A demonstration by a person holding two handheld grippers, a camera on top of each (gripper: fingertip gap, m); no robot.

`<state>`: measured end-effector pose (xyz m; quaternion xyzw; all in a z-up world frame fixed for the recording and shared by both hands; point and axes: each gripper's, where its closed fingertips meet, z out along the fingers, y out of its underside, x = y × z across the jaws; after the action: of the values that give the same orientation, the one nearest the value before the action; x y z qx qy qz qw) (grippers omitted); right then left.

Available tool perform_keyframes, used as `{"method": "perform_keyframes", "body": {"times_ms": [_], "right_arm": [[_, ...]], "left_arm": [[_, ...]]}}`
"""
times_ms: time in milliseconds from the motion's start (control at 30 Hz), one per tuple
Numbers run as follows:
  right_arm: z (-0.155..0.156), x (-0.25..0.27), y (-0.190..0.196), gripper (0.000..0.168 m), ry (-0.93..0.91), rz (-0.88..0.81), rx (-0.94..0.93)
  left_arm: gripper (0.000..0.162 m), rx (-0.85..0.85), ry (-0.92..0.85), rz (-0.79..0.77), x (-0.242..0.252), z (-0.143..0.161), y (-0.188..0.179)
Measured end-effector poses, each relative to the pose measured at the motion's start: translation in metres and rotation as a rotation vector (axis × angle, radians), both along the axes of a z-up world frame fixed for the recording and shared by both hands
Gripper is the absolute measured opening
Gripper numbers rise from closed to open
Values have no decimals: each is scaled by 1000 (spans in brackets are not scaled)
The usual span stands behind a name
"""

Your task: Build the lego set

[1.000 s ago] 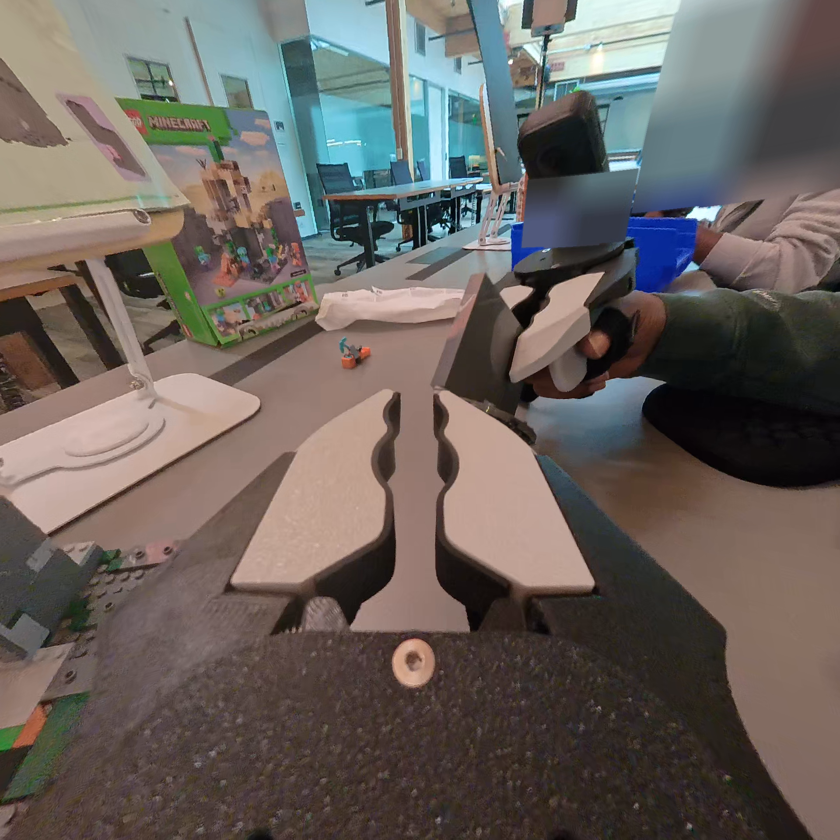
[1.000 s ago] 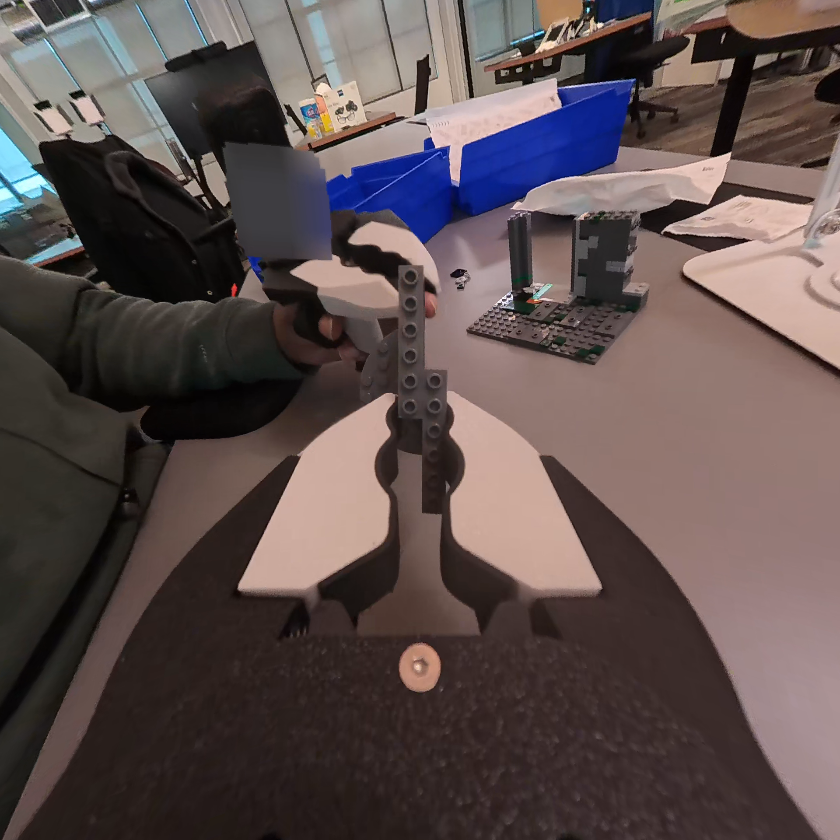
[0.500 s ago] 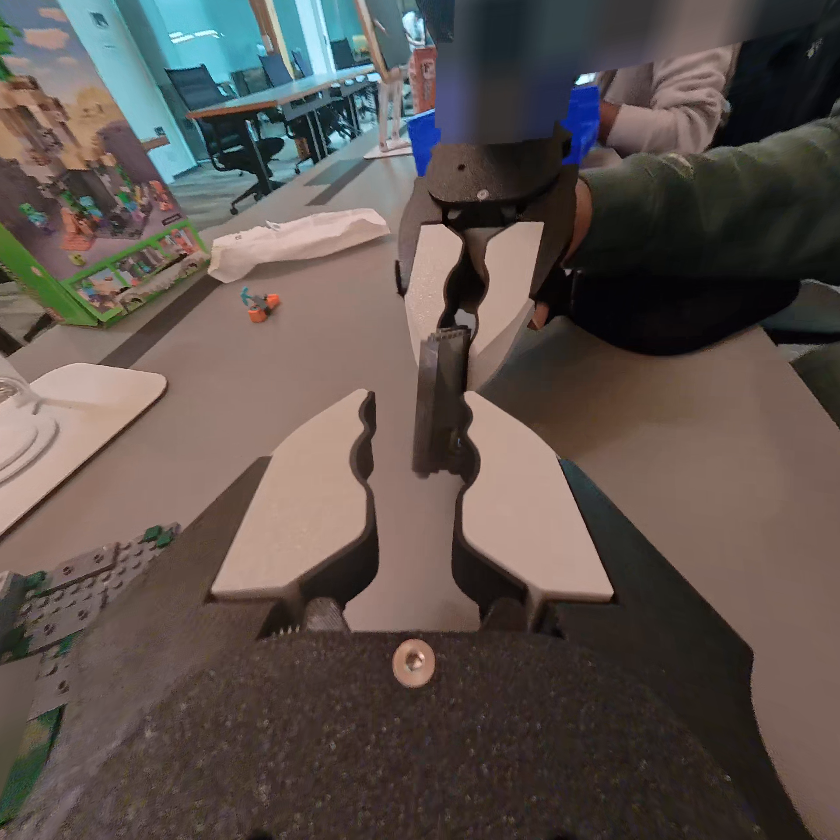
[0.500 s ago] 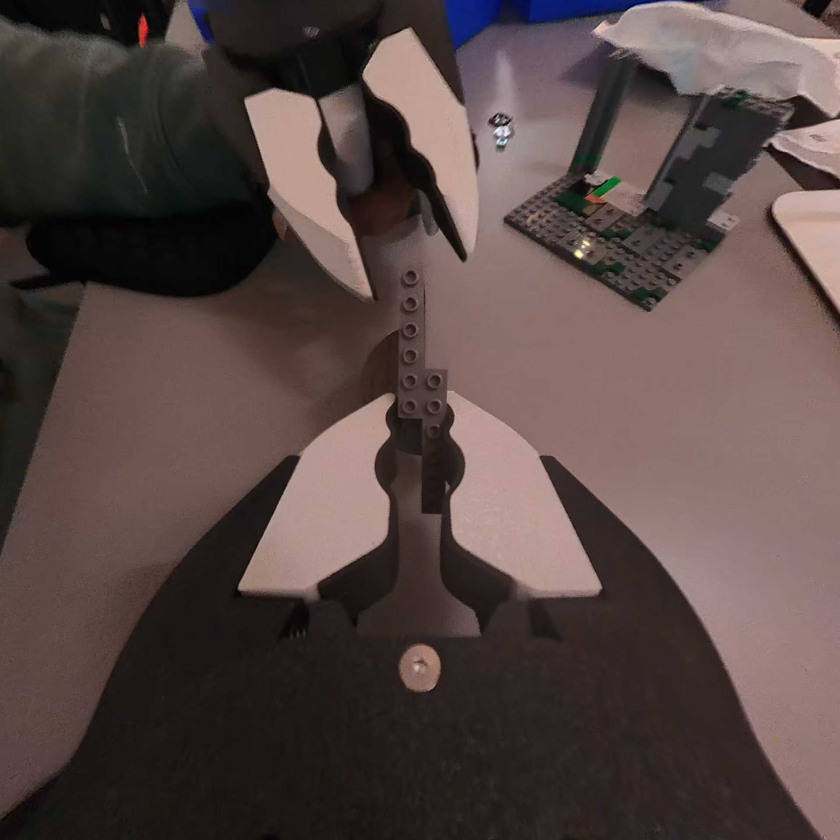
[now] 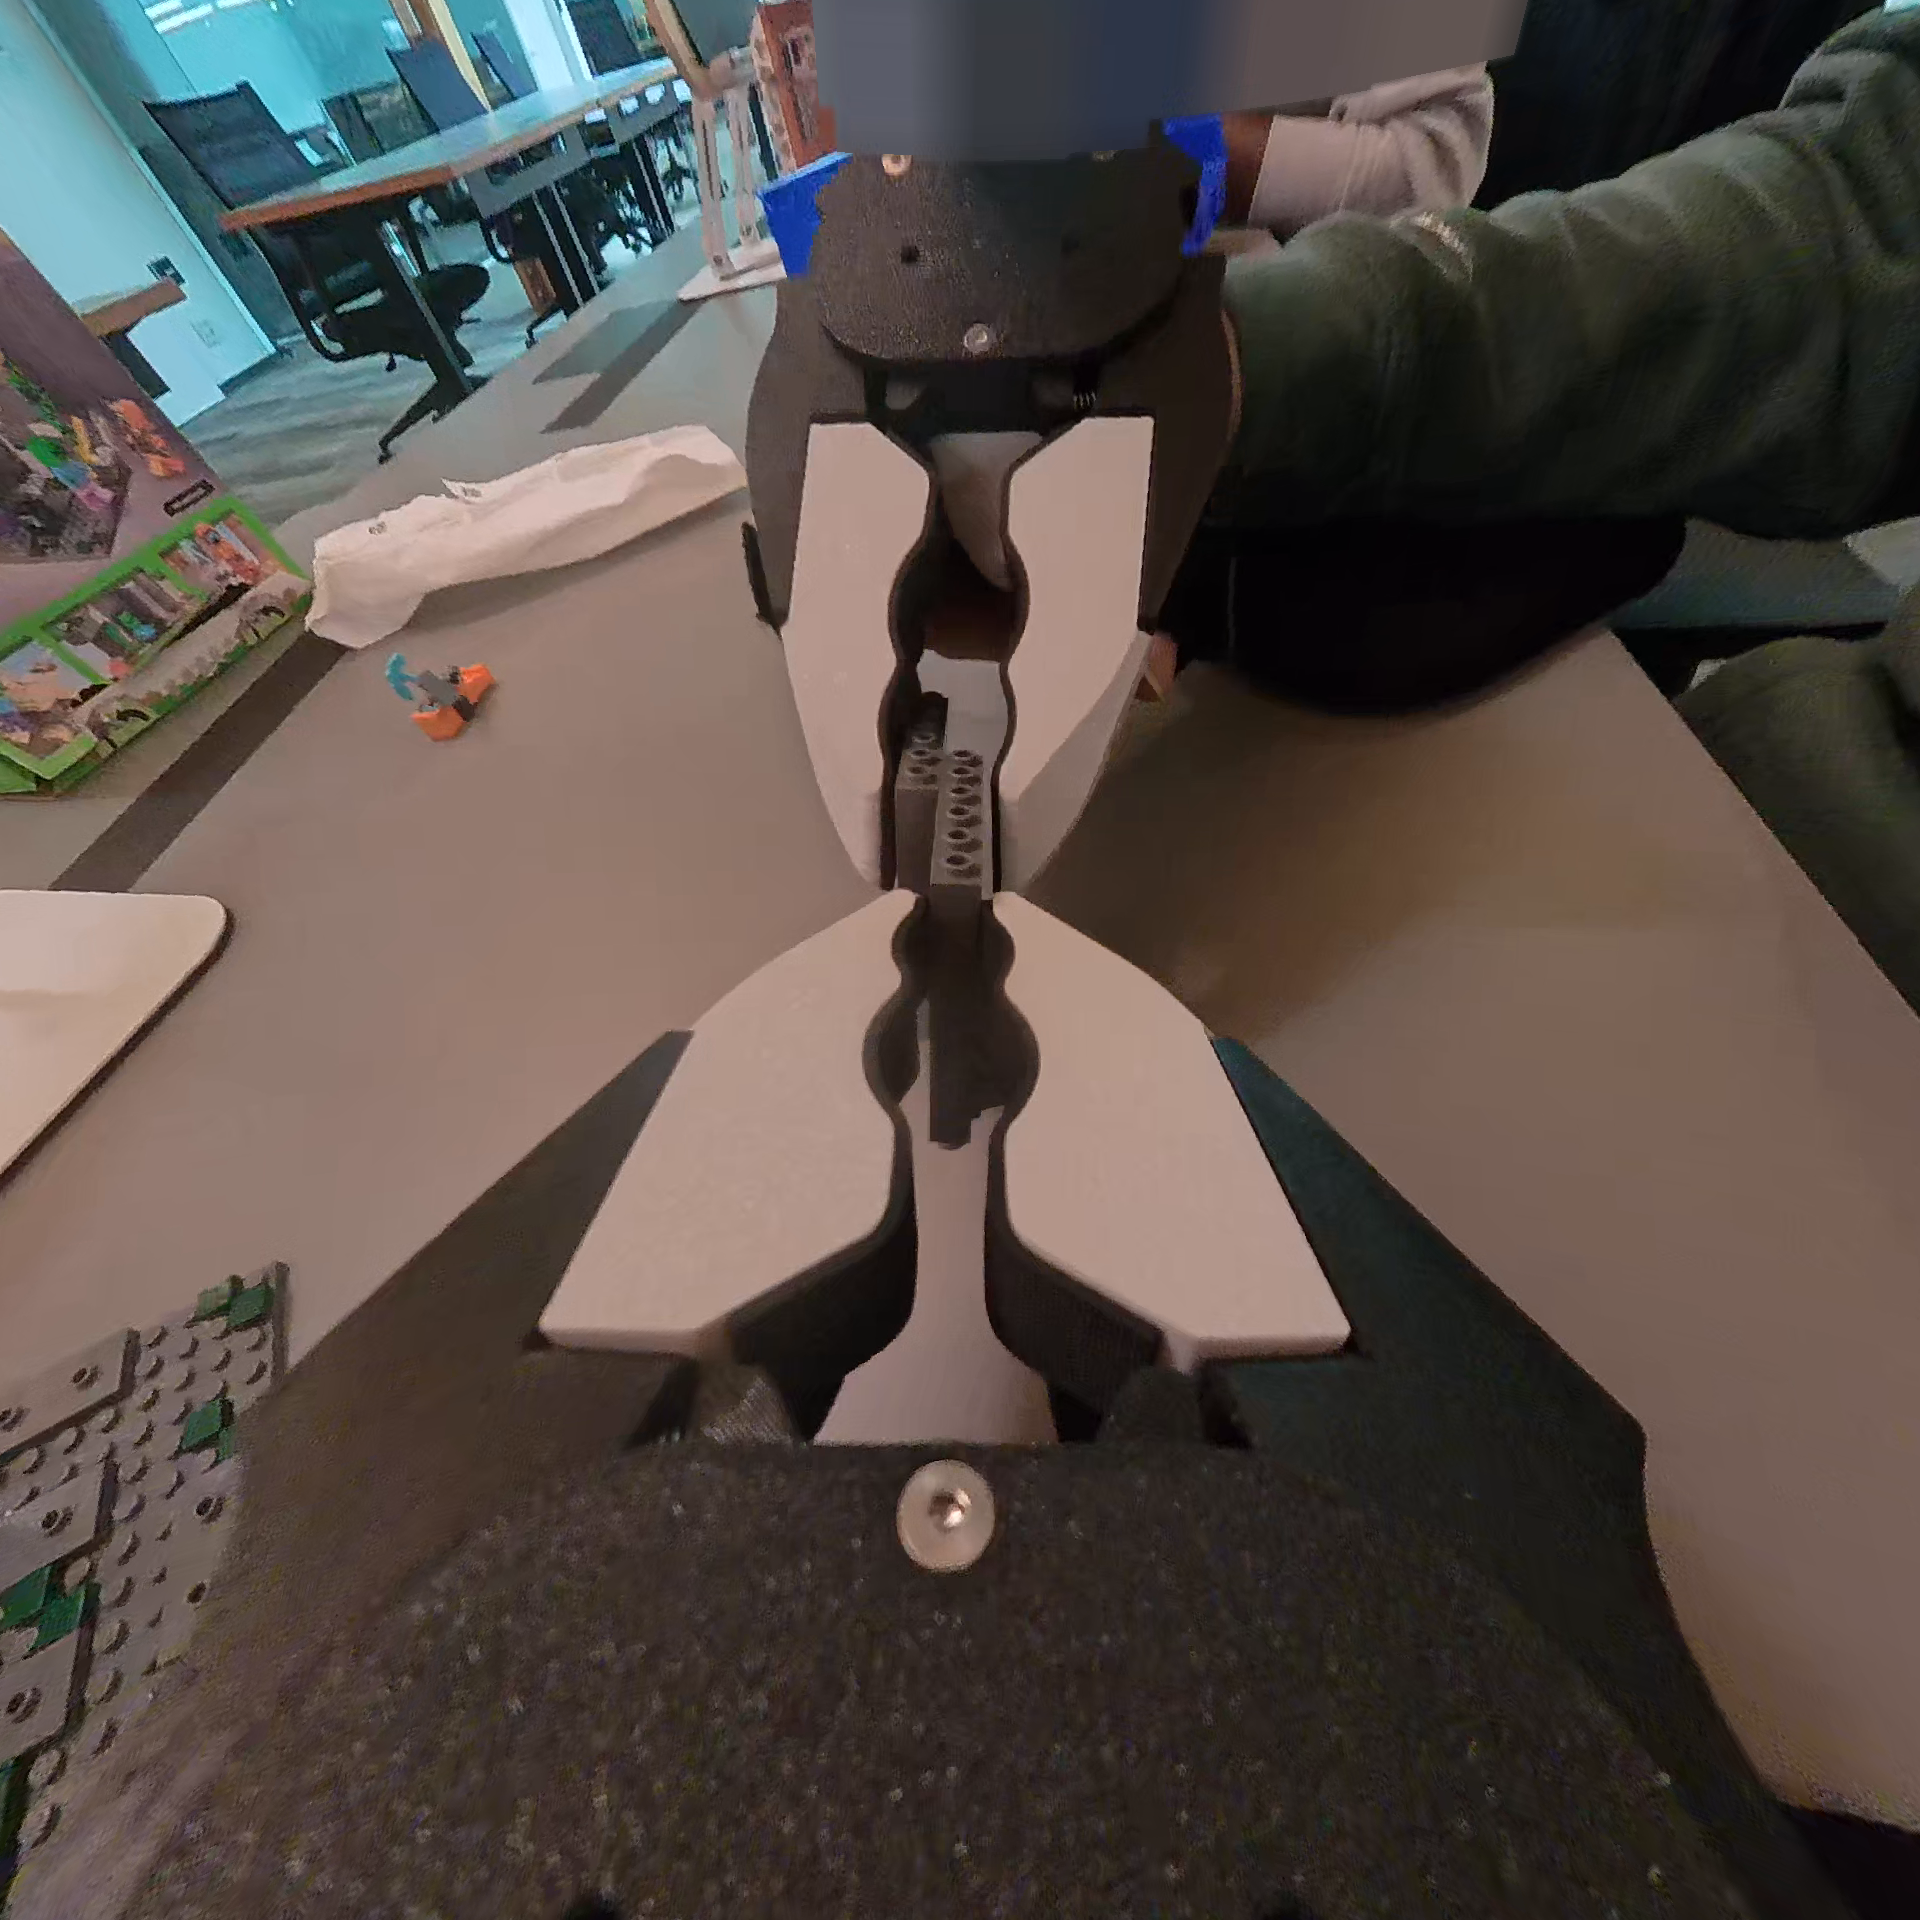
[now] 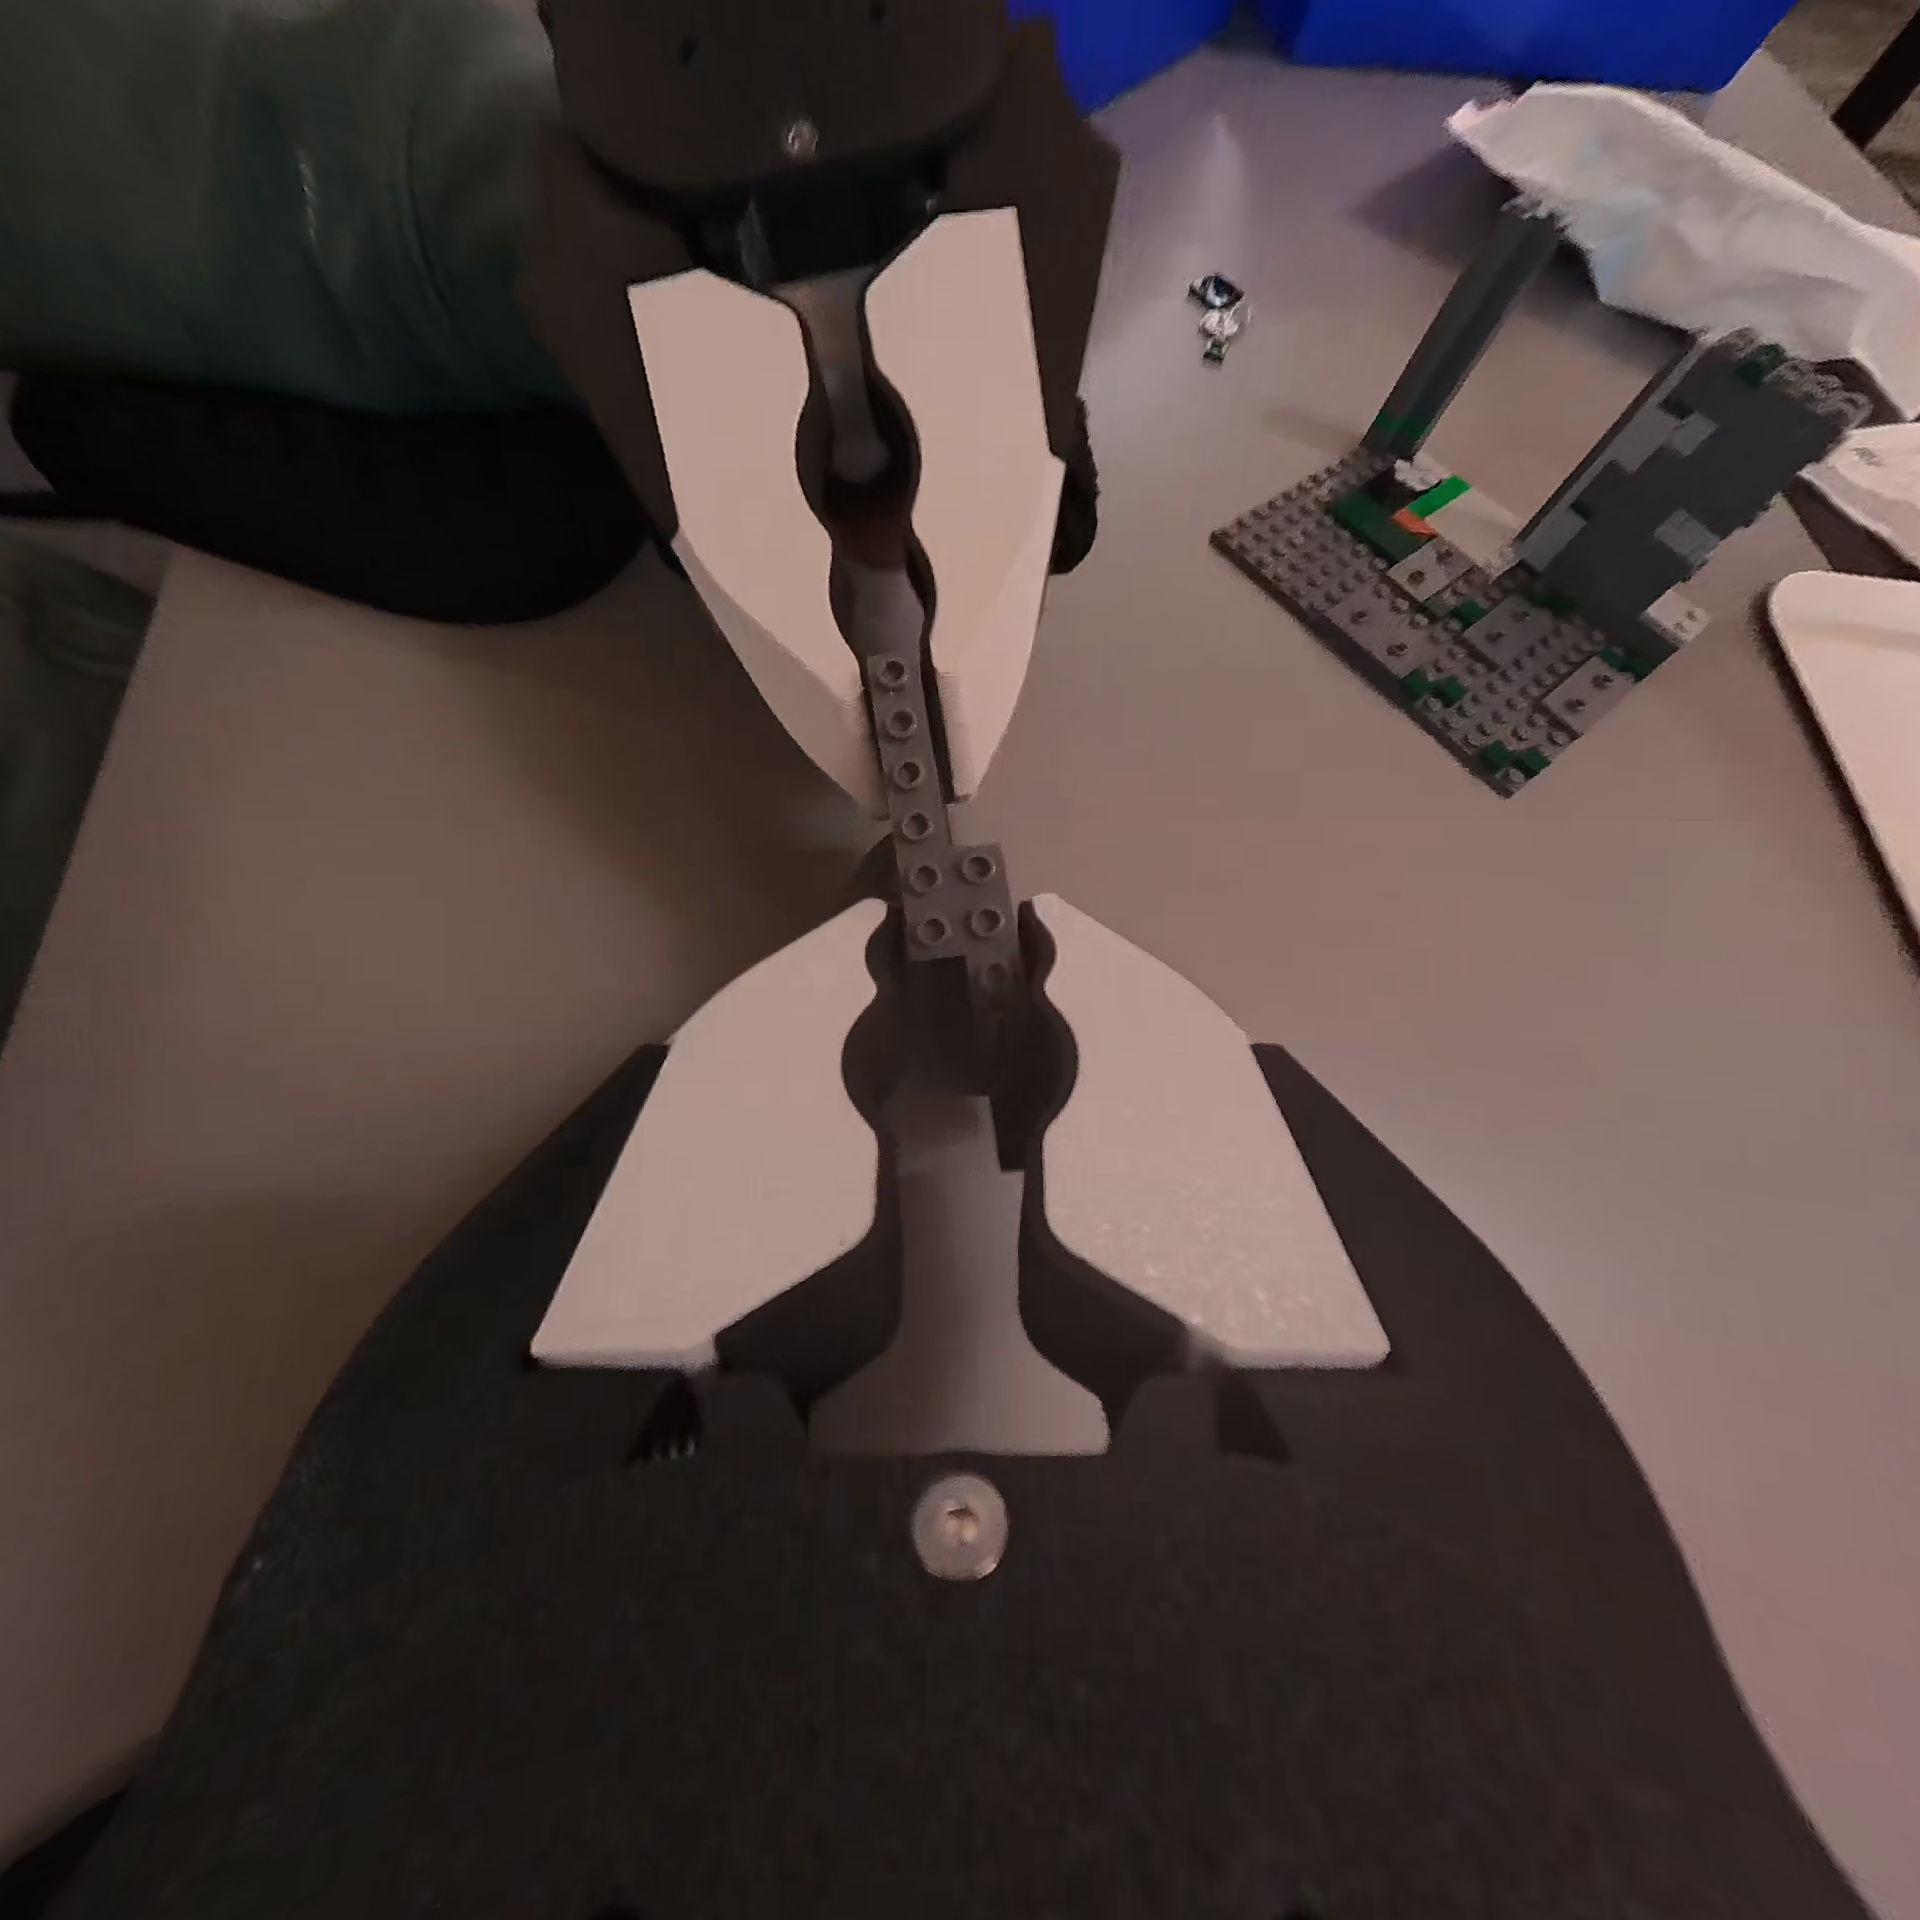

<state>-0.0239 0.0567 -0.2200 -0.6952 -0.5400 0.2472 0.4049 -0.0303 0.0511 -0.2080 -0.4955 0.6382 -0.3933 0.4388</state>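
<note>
**Q:** Grippers first: what is each one doing?

**A:** The right gripper (image 6: 951,935) is clamped on the near end of a dark grey brick strip (image 6: 920,790), low centre in the right wrist view. The left gripper (image 5: 945,914) faces it tip to tip and appears closed on the strip's other end, which sits between its fingertips at mid-frame in the left wrist view.

**Q:** Which way does the strip lie?

**A:** Its long axis runs straight along both grippers' fingers, a bridge between them, studs facing the right wrist camera. Neither is nearer; each has an end.

**Q:** And the rest of the set?

**A:** The baseplate build (image 6: 1496,623), with two dark pillars, stands on the grey table (image 6: 1247,1039) at the upper right of the right wrist view, well apart from the strip. In the left wrist view its edge shows at the lower left, with a small orange figure (image 5: 442,696) mid-left.

**Q:** Next move?

**A:** Probably a handover or a press along that axis; a twist could snap the strip apart.
</note>
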Motion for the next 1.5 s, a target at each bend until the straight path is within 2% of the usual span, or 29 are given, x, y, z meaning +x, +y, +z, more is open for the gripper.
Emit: {"method": "perform_keyframes", "body": {"times_ms": [267, 367, 500, 567, 767, 967, 1133, 1500], "right_arm": [[19, 3, 2, 36, 266, 56, -144], [25, 12, 11, 35, 328, 28, -142], [18, 14, 24, 26, 318, -9, -104], [18, 16, 31, 11, 312, -24, -72], [-2, 20, 42, 5, 160, -27, -45], [-12, 28, 64, 5, 109, -4, -68], [-20, 36, 90, 13, 100, -41, -114], [-10, 56, 91, 31, 170, -96, -117]], "left_arm": [[8, -91, -121, 0, 0, 13, 11], [8, -133, -176, 13, -1, 18, 19], [8, -209, -203, 2, -3, 19, 26], [8, -227, -201, 15, -3, 18, 30], [18, -92, 17, 161, -7, -11, 58], [20, -69, 99, 197, 0, -21, 79], [11, -101, 124, 211, 5, -22, 94], [18, -84, 139, 226, 2, -29, 90]]}}
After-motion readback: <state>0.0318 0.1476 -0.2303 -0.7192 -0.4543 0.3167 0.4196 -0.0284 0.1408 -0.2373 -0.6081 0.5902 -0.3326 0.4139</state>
